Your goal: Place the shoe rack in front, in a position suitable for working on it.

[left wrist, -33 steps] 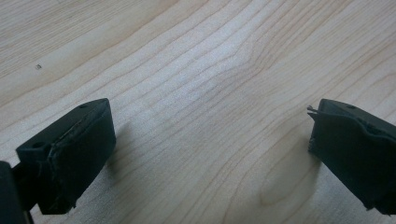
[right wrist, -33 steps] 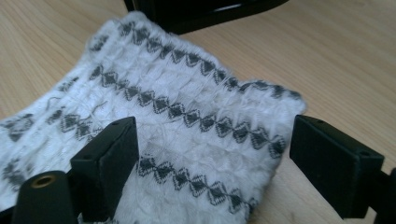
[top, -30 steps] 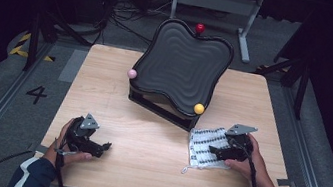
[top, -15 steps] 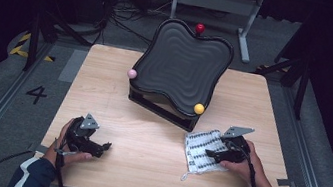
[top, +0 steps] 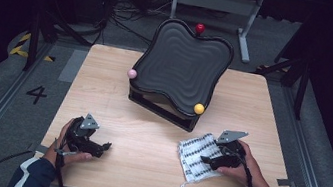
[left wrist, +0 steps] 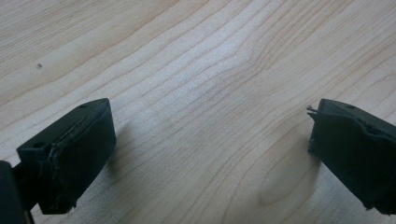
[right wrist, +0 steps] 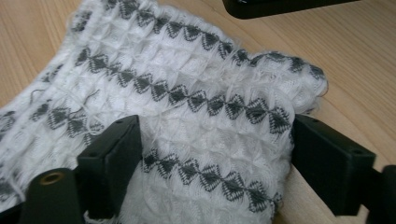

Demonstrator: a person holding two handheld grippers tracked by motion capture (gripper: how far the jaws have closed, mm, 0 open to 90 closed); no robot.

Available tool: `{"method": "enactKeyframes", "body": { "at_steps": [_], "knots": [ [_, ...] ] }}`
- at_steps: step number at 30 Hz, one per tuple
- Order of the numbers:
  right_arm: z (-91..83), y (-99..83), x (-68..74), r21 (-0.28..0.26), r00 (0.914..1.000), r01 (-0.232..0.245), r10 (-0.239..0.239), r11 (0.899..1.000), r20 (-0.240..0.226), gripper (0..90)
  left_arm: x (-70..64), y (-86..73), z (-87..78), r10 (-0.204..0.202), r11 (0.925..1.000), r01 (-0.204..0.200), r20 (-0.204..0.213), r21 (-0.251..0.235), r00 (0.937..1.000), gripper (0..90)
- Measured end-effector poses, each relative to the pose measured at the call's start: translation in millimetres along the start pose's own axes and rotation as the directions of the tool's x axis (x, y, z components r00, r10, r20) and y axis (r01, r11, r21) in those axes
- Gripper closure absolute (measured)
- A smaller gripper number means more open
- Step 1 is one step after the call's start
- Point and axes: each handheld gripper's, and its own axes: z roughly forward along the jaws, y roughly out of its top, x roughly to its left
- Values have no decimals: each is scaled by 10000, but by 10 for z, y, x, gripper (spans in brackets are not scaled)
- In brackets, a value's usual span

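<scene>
**Cloth between your right jaws, near the table's right front corner**

Near the right front corner of the table [top: 152,172], the folded cloth [top: 199,155] lies directly ahead of your right gripper [top: 208,159], whose jaws stand apart on either side of a bunched edge, not yet clamped as far as the right gripper view tells. The cloth's long axis runs from the front edge back toward the black wavy tray [top: 180,70] at the table's middle. Your right hand is plainly the nearer one; your left gripper [top: 104,147] rests near the left front corner, jaws wide apart over bare wood, well away from the cloth. The cloth is white waffle weave with rows of dark grey diamonds, soft and fuzzy, a loose cord trailing from its front corner.
</scene>
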Motion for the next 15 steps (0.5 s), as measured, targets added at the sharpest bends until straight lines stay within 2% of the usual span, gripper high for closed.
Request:
{"method": "enactKeyframes", "body": {
  "at_steps": [4,7,11,13,15],
  "knots": [
    [-77,17,22,-227,9997,49,-43,9997,260,171,1,0,0,4,10000,-4,-3,6,10000,4],
    [-165,56,39,-608,9995,61,-42,9981,319,165,0,0,0,3,10000,-3,-3,5,10000,4],
    [-212,84,160,-782,9989,395,-374,9962,282,160,0,0,-1,6,10000,-6,-21,6,10000,4],
    [-172,84,249,-567,9974,666,-649,9962,305,161,0,0,-1,7,10000,-7,-22,6,10000,4],
    [-104,74,314,-95,9945,925,-919,9957,498,161,0,0,-1,9,10000,-9,-24,9,10000,4]
  ]
}}
